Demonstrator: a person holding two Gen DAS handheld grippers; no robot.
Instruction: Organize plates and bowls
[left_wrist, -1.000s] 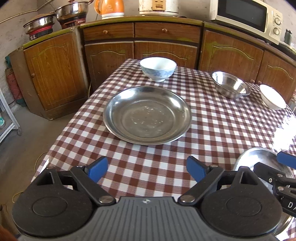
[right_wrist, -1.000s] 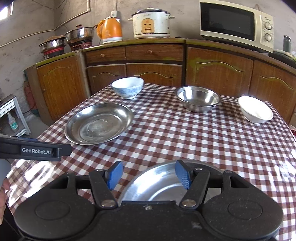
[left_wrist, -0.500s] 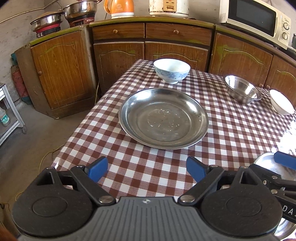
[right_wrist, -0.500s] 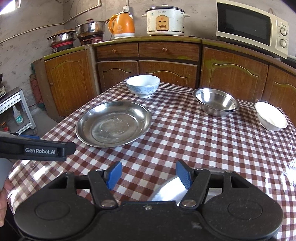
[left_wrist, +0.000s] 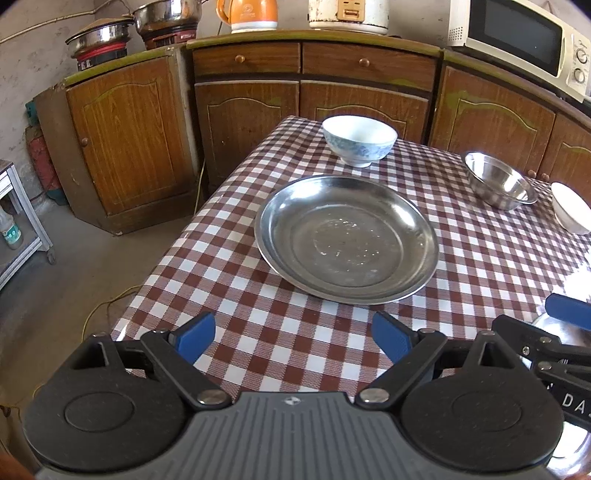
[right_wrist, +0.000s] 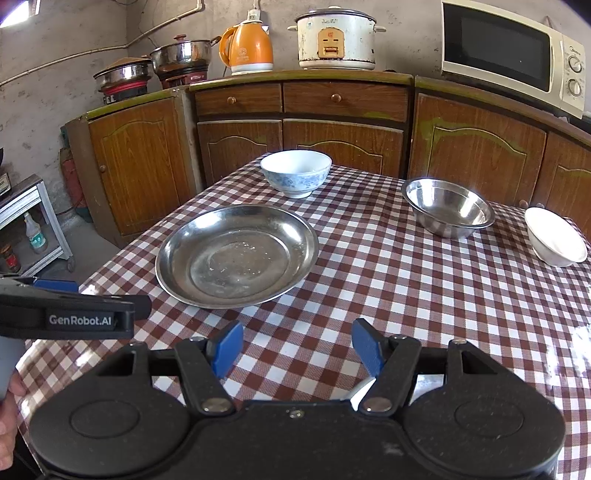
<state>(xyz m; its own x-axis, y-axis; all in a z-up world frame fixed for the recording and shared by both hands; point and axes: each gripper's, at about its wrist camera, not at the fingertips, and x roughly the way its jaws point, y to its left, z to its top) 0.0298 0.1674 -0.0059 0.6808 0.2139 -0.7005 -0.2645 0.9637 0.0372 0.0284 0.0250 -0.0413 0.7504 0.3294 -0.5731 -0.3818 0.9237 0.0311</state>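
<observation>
Both jaws apart and holding nothing, left gripper and right gripper low in frame over the checkered worktop, steel plate at centre.

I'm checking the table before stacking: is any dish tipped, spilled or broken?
Only the plain white bowl at the far right looks odd: it leans on its side. The steel plate, steel bowl and blue-patterned bowl sit level; no spill or break shows.

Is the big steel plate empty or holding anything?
Empty: the big steel plate shows only its bare, smudged inside; no bowl sits in it.
</observation>
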